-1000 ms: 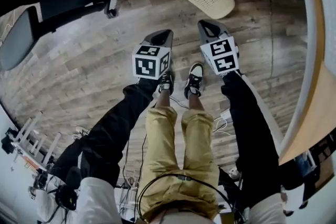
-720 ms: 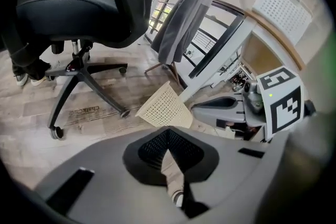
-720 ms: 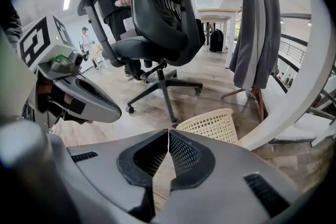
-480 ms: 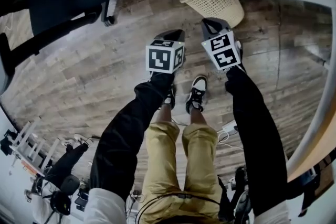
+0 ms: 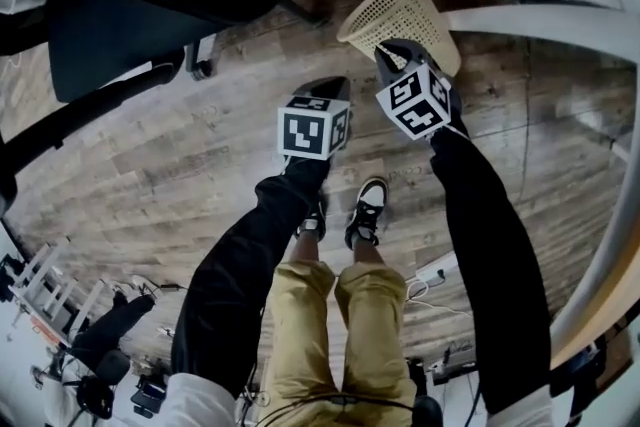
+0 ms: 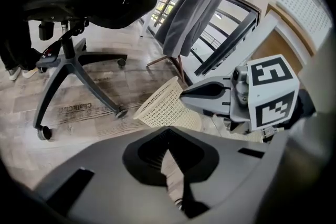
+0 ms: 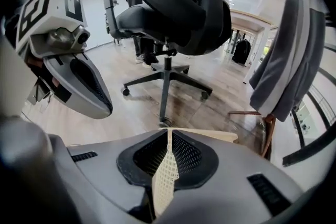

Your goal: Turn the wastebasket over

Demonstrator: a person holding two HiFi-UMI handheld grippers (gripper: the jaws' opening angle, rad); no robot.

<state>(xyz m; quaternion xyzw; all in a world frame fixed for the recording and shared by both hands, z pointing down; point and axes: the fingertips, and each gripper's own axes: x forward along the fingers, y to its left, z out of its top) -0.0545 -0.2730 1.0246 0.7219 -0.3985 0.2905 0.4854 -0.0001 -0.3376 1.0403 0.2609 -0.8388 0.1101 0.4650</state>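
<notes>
A cream mesh wastebasket (image 5: 405, 10) lies tilted on its side on the wood floor, its mouth facing upper left in the head view. My right gripper (image 5: 383, 48) is shut, and its tip is at the basket's wall just behind the rim. In the right gripper view the basket's mesh (image 7: 164, 178) shows through the slit behind the shut right gripper (image 7: 169, 132), and the rim (image 7: 212, 137) pokes out past it. My left gripper (image 5: 330, 85) hangs shut and empty to the basket's left, clear of it. From the left gripper view the basket (image 6: 165, 107) lies ahead with the right gripper (image 6: 184, 96) against it.
A black office chair (image 6: 79, 68) on castors stands left of the basket. A grey jacket (image 6: 191, 13) hangs on a rack behind it. A white desk edge (image 5: 560, 20) curves along the right. The person's shoes (image 5: 365, 210) and floor cables (image 5: 430, 275) lie below the grippers.
Both grippers have come down and forward toward the basket. The right one has rolled and its tip now reaches the basket near the rim. Both stayed shut.
</notes>
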